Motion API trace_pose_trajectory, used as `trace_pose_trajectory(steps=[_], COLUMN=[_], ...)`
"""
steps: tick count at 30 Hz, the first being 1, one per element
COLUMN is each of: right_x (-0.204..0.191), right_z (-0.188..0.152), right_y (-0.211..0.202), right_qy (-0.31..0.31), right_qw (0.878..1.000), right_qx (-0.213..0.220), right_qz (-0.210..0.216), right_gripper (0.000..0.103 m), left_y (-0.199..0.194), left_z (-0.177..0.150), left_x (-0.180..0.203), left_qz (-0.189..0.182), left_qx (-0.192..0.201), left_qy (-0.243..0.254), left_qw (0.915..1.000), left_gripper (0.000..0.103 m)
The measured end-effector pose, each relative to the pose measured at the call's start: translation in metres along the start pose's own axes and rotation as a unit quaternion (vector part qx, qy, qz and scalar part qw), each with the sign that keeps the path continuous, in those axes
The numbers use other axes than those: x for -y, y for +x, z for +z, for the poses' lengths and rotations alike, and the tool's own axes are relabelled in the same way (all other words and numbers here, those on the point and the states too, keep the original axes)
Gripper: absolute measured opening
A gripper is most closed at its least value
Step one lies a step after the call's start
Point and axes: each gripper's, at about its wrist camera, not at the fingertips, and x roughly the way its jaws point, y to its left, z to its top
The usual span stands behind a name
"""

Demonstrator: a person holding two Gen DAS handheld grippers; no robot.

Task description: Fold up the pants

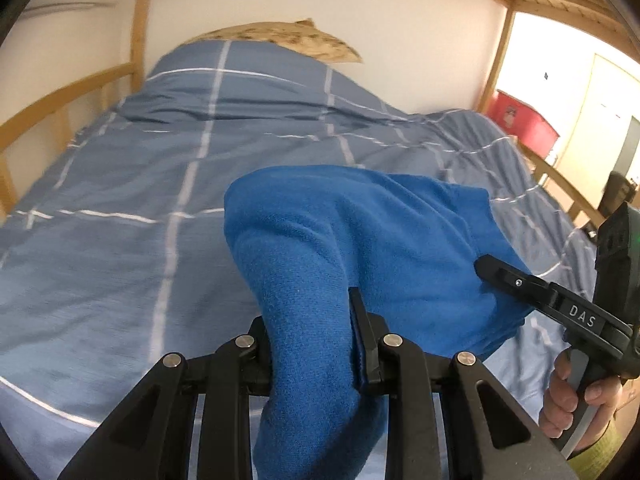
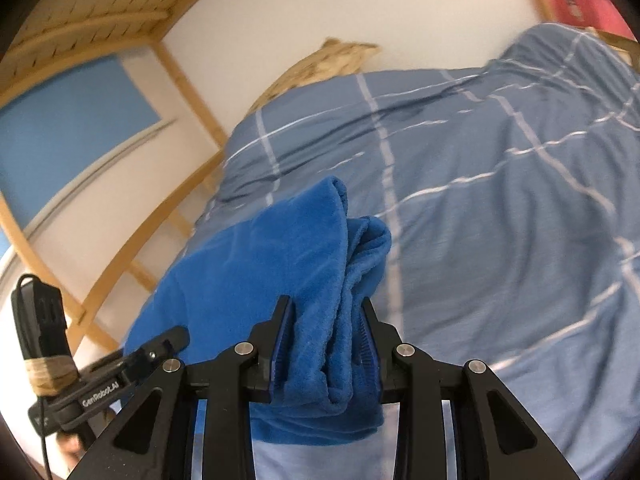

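Both grippers are holding the pants (image 1: 360,236) up over the bed right now. The left gripper (image 1: 312,344) is clamping down on a thick roll of the blue fleece, its jaws squeezed as far as the bunched fabric lets them. The right gripper (image 2: 326,344) is doing the same thing, its jaws pressing in on a fold of several layers.

From the left wrist view, the right gripper (image 1: 492,266) is showing up at the right edge, its finger pressing into the cloth, with the person's hand (image 1: 576,396) wrapping around the handle. From the right wrist view, the left gripper (image 2: 176,338) is peeking in from the lower left, its tip touching the pants' edge.

The pants are hanging bunched between the two, draping down toward the duvet (image 1: 120,208), which is blue-grey with white check lines. Can't tell if the bottom of the fabric is touching it. A tan pillow (image 1: 304,42) is sitting at the far end against the wall.
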Motion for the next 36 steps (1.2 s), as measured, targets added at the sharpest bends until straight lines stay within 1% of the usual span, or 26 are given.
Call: trace_pose_trajectory(steps=[1,3,7,10,13,15,18,20,22,23,24,25,26,27,28,30,33,36], right_x=[-0.009,-0.025,-0.047,-0.054,-0.053,-0.05,-0.049,-0.051,-0.049,-0.049,-0.048,-0.047,-0.046,-0.045,-0.044,-0.045,-0.043,-0.039], right_z=[-0.004,-0.011,-0.026,-0.041,-0.057,-0.066,-0.075,-0.073,-0.072,-0.072,-0.072,-0.073,-0.074,-0.076,-0.077,-0.08,-0.082,-0.082], right_y=[0.008,0.025,0.06,0.086,0.108,0.115,0.113,0.114,0.114,0.114,0.114,0.113,0.113,0.112,0.111,0.106,0.1,0.091], right_qy=[-0.004,-0.01,-0.021,-0.032,-0.037,-0.035,-0.05,-0.047,-0.037,-0.033,-0.03,-0.026,-0.025,-0.027,-0.031,-0.037,-0.042,-0.034], right_qw=[1.0,1.0,1.0,0.999,0.998,0.997,0.996,0.995,0.994,0.994,0.994,0.993,0.992,0.991,0.989,0.988,0.986,0.984], right_qx=[-0.001,-0.002,-0.009,-0.025,-0.052,-0.065,-0.066,-0.072,-0.086,-0.09,-0.094,-0.098,-0.103,-0.108,-0.113,-0.115,-0.124,-0.131], right_qz=[0.001,0.004,-0.002,-0.015,-0.025,-0.031,-0.038,-0.04,-0.047,-0.051,-0.054,-0.062,-0.073,-0.08,-0.089,-0.092,-0.106,-0.112], right_gripper=[0.032,0.032,0.032,0.032,0.032,0.032,0.032,0.032,0.033,0.035,0.037,0.043,0.047,0.054,0.057,0.063,0.075,0.076], left_y=[0.001,0.003,0.023,0.043,0.062,0.068,0.065,0.063,0.06,0.057,0.054,0.05,0.047,0.045,0.042,0.037,0.031,0.021], left_z=[0.001,-0.001,-0.007,-0.017,-0.031,-0.039,-0.047,-0.048,-0.049,-0.05,-0.052,-0.056,-0.058,-0.061,-0.065,-0.073,-0.082,-0.084], left_x=[-0.016,-0.035,-0.078,-0.1,-0.115,-0.116,-0.115,-0.115,-0.116,-0.117,-0.119,-0.12,-0.121,-0.121,-0.121,-0.119,-0.115,-0.106], left_qz=[0.006,0.011,0.01,0.007,0.008,0.009,0.018,0.04,0.066,0.079,0.083,0.084,0.087,0.092,0.099,0.109,0.121,0.139], left_qx=[-0.001,-0.003,-0.02,-0.046,-0.079,-0.089,-0.09,-0.095,-0.1,-0.103,-0.104,-0.108,-0.111,-0.114,-0.119,-0.125,-0.133,-0.134], left_qy=[0.003,0.007,0.007,-0.001,-0.01,-0.01,-0.014,-0.01,-0.008,-0.011,-0.014,-0.017,-0.021,-0.022,-0.022,-0.019,-0.024,-0.016], left_qw=[1.0,0.9999,0.9997,0.9989,0.9968,0.9959,0.9957,0.9946,0.9927,0.9915,0.991,0.9904,0.9898,0.9889,0.9877,0.986,0.9834,0.9811], left_gripper=[0.026,0.026,0.027,0.027,0.027,0.028,0.035,0.044,0.058,0.061,0.063,0.063,0.063,0.064,0.066,0.066,0.066,0.066])
